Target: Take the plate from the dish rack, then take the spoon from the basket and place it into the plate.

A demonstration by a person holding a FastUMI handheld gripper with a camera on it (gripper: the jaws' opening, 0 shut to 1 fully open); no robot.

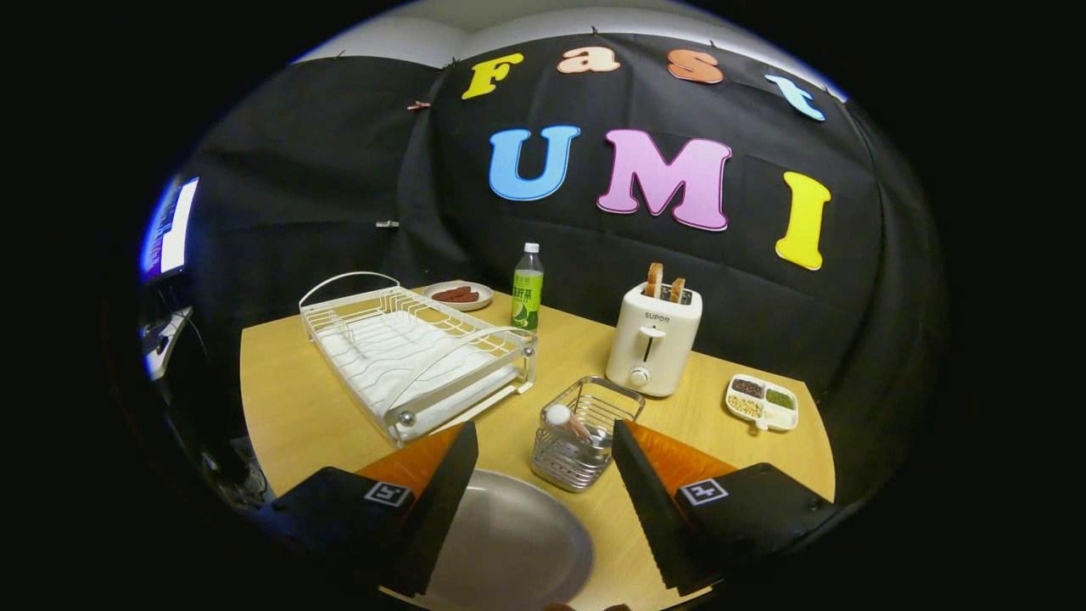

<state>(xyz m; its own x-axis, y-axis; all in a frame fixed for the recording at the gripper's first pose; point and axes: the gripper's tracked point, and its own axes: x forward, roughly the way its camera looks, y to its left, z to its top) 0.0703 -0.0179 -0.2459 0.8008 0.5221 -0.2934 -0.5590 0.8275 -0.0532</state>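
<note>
- Wooden table [280, 399] is shown before black cloth; the white dish rack [407, 356] at centre left holds no plate.
- The grey plate [517, 543] lies flat at bottom centre, between the gripper [543, 475] fingers, which are spread wide and empty.
- The spoon [567, 420] stands in the wire basket [585, 433] just ahead; fetching it is judged next.
- Open room is seen around the basket; the toaster [653, 339] stands just beyond it.

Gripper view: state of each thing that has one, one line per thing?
gripper: open, fingers apart, holding nothing
plate: flat on the table, out of the rack, bare
dish rack: holds no dishes
basket: upright, spoon inside
spoon: standing in the basket, not yet taken
toaster: two slices sticking up
bottle: upright, capped
</note>
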